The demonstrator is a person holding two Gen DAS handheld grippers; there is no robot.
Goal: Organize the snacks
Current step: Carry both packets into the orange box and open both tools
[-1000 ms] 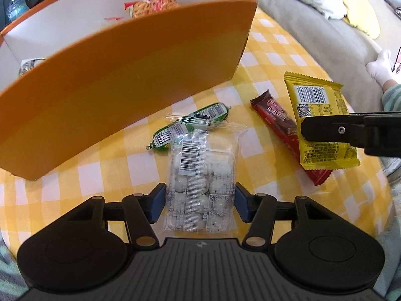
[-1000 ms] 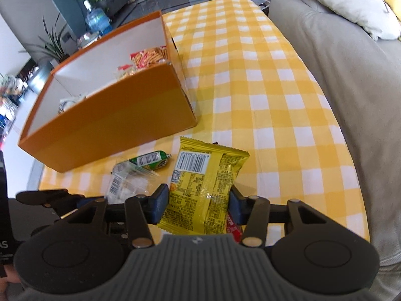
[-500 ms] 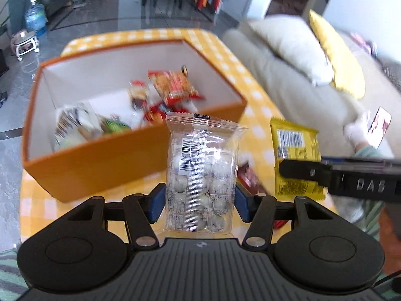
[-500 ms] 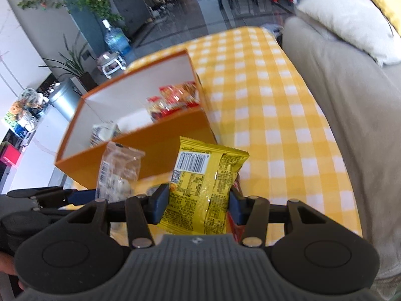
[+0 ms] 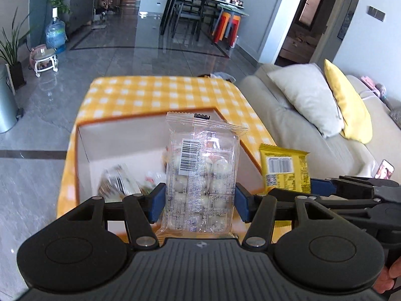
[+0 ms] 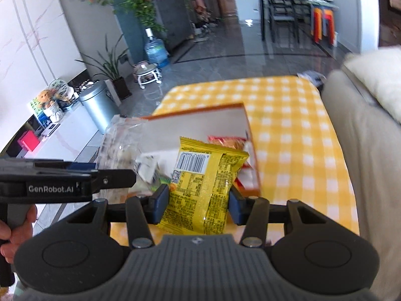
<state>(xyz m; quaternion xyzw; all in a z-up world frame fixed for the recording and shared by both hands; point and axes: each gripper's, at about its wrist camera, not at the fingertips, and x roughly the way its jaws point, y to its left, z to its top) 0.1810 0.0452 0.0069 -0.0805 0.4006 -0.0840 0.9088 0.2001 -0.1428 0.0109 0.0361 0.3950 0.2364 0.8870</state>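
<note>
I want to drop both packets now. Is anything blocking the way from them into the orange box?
Nothing visible does. The clear packet and the yellow packet hang before the open-topped orange box, which already holds some snacks.

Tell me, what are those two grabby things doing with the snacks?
A person is tidying snacks into an orange box on a yellow checked table. The left gripper pinches a clear packet of round white sweets, and the right gripper pinches a yellow packet. Both packets are held up over the box, which already has some snacks inside.
</note>
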